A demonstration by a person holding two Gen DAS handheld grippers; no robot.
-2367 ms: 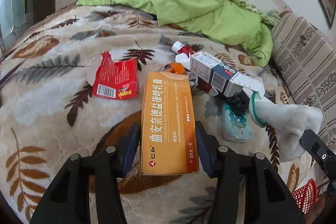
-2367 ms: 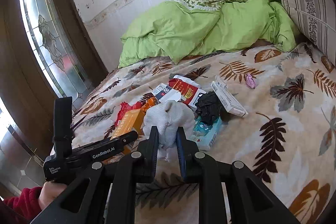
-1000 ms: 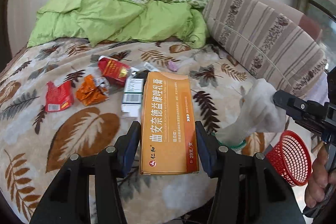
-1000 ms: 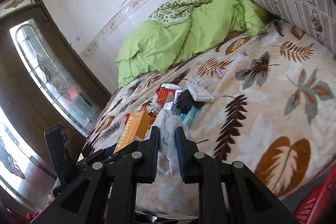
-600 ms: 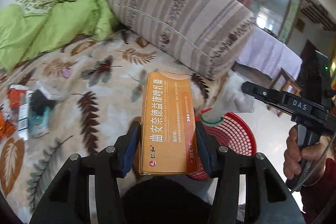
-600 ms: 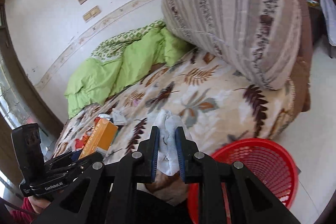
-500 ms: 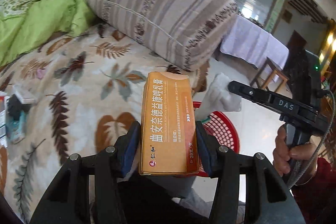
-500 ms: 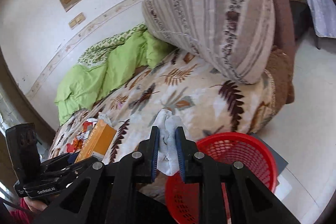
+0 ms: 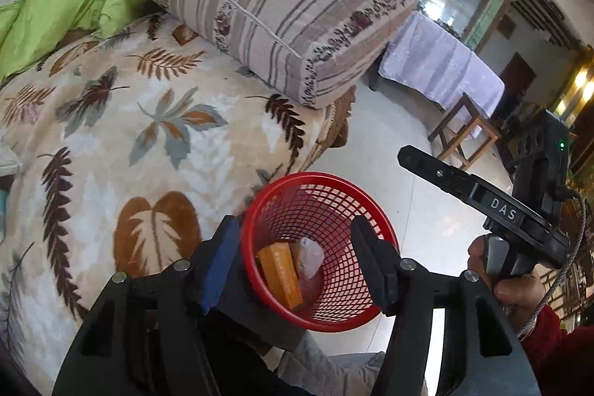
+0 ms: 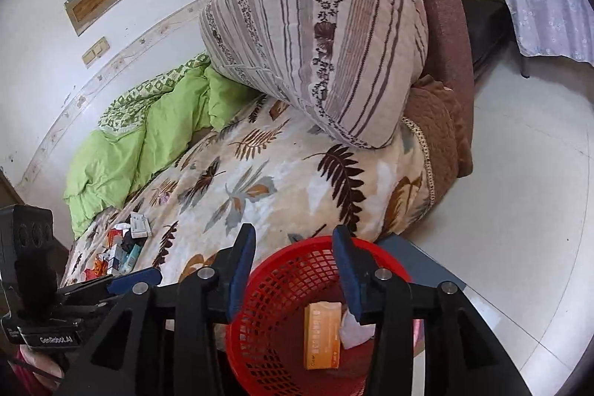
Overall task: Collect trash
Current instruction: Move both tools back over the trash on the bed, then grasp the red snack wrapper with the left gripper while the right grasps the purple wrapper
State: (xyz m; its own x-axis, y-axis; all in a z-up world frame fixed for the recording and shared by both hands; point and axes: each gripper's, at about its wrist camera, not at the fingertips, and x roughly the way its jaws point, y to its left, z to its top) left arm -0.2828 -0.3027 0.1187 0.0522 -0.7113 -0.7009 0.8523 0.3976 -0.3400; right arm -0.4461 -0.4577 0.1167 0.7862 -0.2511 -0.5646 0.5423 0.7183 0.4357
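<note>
Pale floor tiles (image 10: 519,210) spread open beyond the bed's edge (image 10: 419,180), where the red basket (image 9: 356,307) sits holding the orange box (image 10: 322,336) and white sock (image 10: 354,329). Left gripper (image 9: 295,258) and right gripper (image 10: 293,270) hang above it, fingers wide, empty.

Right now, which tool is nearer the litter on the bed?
Left. The left tool is on the litter's side of the red mesh basket; the right tool, on the floor side.
</note>
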